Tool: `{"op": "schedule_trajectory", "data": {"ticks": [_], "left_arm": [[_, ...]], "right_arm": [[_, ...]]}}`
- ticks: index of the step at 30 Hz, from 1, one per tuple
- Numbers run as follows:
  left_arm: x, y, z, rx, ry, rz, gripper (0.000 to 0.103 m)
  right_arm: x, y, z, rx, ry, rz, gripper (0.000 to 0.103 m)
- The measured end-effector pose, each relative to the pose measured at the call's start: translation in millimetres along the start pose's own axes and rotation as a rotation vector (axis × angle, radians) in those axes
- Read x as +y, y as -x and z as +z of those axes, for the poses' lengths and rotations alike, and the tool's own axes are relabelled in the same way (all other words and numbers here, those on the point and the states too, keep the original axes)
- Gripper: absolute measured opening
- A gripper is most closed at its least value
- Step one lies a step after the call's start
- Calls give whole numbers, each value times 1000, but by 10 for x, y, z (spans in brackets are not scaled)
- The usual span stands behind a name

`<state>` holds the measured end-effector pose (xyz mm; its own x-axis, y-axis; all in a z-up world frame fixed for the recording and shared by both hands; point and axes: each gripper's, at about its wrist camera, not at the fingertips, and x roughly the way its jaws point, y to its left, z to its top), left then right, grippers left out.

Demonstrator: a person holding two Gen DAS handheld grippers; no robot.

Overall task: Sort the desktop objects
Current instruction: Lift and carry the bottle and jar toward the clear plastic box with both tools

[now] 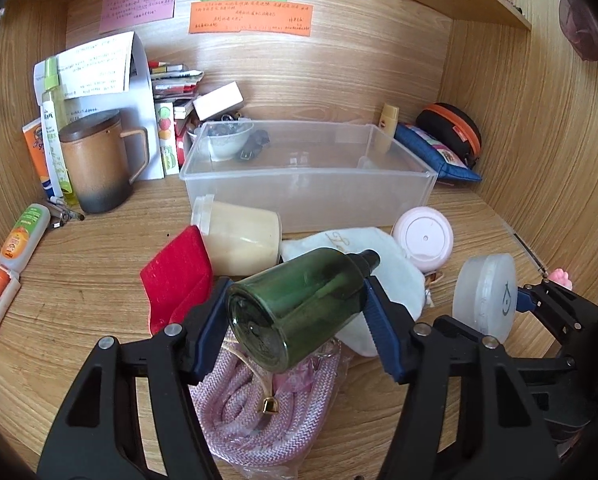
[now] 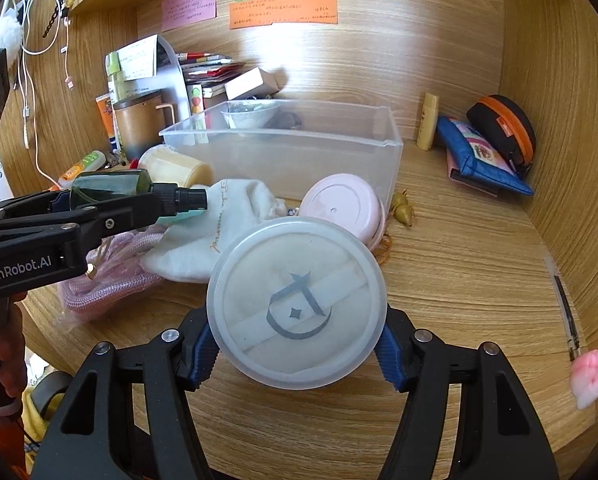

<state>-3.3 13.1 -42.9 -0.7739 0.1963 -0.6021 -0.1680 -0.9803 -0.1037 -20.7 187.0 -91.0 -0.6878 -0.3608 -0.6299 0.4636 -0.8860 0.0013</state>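
The left gripper [image 1: 295,312] pinches a dark green bottle [image 1: 299,304] across its body, blue pads pressed on either side, the bottle lying sideways with its black cap pointing away towards the back of the desk [image 1: 79,272]. The right gripper [image 2: 297,344] is clamped on a round frosted case [image 2: 297,304] held on edge, its lid with a grey crescent mark facing the camera. Under the bottle lie a coil of pink rope [image 1: 239,412] in a clear wrapper and a white cloth pouch [image 1: 383,276]; a red card [image 1: 179,276] and a cream jar [image 1: 239,240] on its side lie just past the left pads. A pink round case [image 2: 343,204] leans beside the pouch, near the front of a clear plastic box [image 1: 311,184] that stands in the middle of the desk. Behind the box's back left corner stands a white bowl [image 1: 227,140]. To the left stands a brown mug [image 1: 95,160]; at the right rear lie a blue pouch [image 2: 479,152] and a black case with an orange zip [image 2: 503,128].
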Motion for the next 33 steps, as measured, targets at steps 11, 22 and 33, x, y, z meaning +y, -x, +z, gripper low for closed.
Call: {"op": "schedule_trajectory", "data": {"ticks": [11, 22, 33], "left_arm": [[22, 84, 199, -34, 0, 3, 64], [172, 146, 457, -71, 12, 31, 64], [363, -14, 321, 28, 51, -3, 64]], "right_arm": [[-90, 134, 213, -53, 8, -20, 61], [-76, 193, 539, -113, 30, -16, 61], [-110, 11, 634, -92, 44, -11, 61]]}}
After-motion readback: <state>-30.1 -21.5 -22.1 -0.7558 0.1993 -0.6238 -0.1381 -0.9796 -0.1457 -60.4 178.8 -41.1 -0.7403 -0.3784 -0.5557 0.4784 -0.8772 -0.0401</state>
